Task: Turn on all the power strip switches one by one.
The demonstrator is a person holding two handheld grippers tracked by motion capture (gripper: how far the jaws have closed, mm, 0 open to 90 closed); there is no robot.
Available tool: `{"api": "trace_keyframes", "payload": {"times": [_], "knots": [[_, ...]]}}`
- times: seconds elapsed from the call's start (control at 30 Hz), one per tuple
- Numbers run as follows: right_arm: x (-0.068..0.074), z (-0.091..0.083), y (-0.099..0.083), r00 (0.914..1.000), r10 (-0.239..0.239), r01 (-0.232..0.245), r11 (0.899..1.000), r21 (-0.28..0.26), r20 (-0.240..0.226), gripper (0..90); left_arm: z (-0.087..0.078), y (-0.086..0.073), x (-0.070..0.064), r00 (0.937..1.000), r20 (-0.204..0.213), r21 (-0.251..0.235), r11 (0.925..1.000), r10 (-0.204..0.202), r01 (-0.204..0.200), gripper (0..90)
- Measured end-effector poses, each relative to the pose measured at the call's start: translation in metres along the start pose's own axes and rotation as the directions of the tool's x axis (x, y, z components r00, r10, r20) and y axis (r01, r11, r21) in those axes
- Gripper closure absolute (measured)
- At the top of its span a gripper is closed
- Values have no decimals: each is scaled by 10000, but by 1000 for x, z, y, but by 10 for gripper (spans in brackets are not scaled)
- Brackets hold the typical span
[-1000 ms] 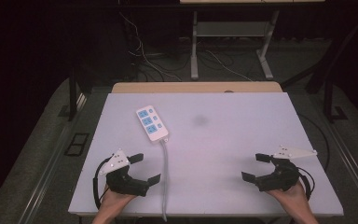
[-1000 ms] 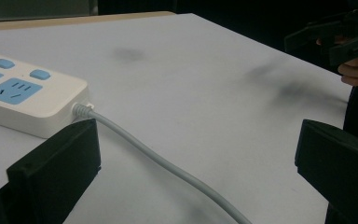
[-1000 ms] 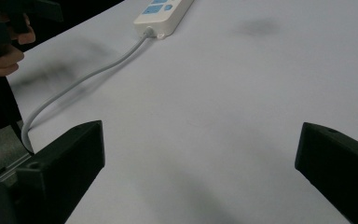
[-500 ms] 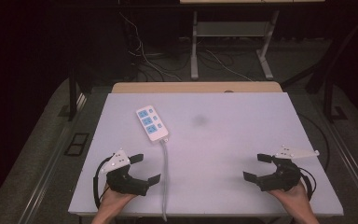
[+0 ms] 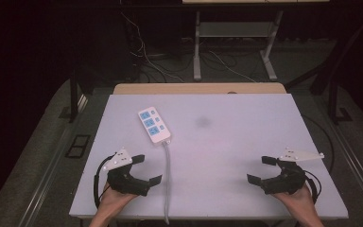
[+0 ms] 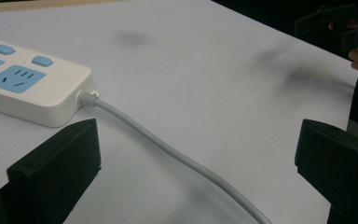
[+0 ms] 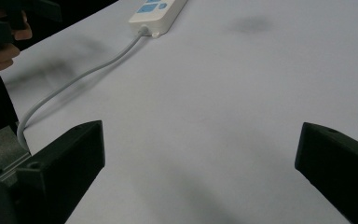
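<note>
Power strip [image 5: 153,125], white with blue sockets, grey cord [image 5: 167,175] trailing, is laid on counter [image 5: 246,156]. Left hand-held gripper [image 5: 146,169] and right hand-held gripper [image 5: 261,169] are held wide open, nothing gripped.

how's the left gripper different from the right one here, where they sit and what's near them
The left gripper sits near the table's front left, beside the grey cable of the power strip; the right gripper sits near the front right with bare tabletop around it. The left gripper's own view has the cable running between its jaws; the right gripper's jaws frame bare table. Both are open and hold nothing.
</note>
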State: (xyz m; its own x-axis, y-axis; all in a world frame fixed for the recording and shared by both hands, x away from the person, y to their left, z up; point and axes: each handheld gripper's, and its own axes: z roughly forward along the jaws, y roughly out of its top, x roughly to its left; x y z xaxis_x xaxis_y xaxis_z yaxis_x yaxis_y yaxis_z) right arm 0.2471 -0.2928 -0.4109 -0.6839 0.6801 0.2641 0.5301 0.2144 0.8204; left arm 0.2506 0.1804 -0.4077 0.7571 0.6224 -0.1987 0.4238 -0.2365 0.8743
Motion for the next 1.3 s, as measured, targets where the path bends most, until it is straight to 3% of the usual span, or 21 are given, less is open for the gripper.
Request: {"api": "trace_keyframes", "payload": {"times": [0.5,0.73,1.0,1.3], "knots": [[-1,-1,-1,10000,33,-32,10000,-17,52,12,6,17,8,9998,165,983,9950,147,-162,0],[-2,-1,-1,10000,49,-49,10000,8,74,13,14,26,12,9992,237,1536,9875,320,-352,0],[-2,-2,-2,9999,60,-60,10000,38,96,13,17,36,17,9990,255,1824,9823,380,-420,0],[-2,-1,-3,9999,2,-3,9999,102,108,13,17,55,22,9962,315,2306,9692,815,-866,0]]}}
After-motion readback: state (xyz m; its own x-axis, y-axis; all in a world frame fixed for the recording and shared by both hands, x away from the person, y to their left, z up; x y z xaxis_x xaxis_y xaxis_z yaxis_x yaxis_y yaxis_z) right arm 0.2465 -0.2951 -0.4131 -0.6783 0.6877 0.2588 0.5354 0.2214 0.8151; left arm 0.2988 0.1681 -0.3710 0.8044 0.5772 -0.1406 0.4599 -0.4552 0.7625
